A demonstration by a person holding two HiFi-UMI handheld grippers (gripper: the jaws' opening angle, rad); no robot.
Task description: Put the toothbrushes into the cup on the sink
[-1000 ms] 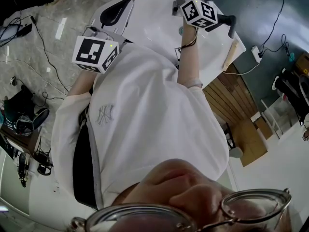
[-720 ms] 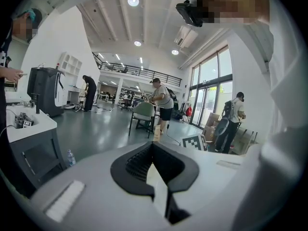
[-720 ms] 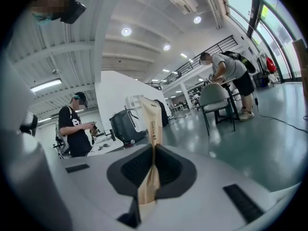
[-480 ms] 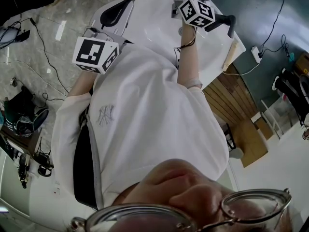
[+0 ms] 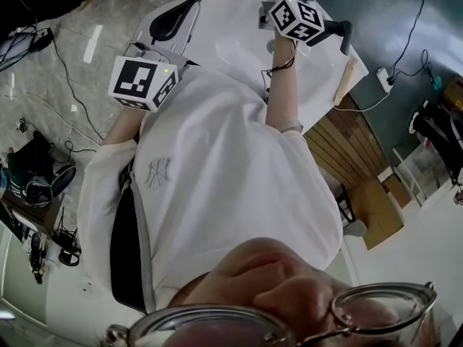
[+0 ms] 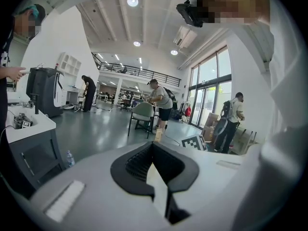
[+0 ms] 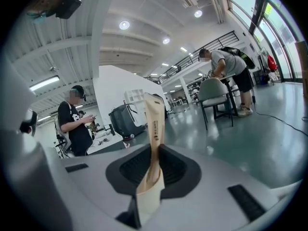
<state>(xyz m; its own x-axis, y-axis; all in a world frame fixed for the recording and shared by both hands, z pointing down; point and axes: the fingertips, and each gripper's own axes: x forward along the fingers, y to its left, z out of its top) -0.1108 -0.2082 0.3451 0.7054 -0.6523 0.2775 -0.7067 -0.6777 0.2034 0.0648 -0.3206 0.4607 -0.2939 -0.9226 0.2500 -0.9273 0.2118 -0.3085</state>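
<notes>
Standing upright between the fingers (image 7: 175, 170) of the right gripper (image 7: 155, 150), a toothbrush (image 7: 155, 121) in a tan paper sleeve is clamped at its lower end. The black ribbed pads press against both of its flat sides. Most of its length rises clear above them, and the small dark print on the sleeve is too fine to read. The left gripper (image 6: 153, 148) has its fingers (image 6: 132, 165) drawn together at the tips, with only a narrow pale wedge showing behind them and nothing standing between them. In the head view the operator, in a white T-shirt (image 5: 217, 186), holds both tools out ahead. The right one, with its marker cube (image 5: 296, 18), is over a white tabletop (image 5: 231, 27). The left one, with its own cube (image 5: 142, 82), is just beside the tabletop's left edge, over a grey marbled floor (image 5: 79, 49). The two grippers are well apart. Both gripper views look out into a large hall with a chair (image 6: 143, 115) and several standing persons.
</notes>
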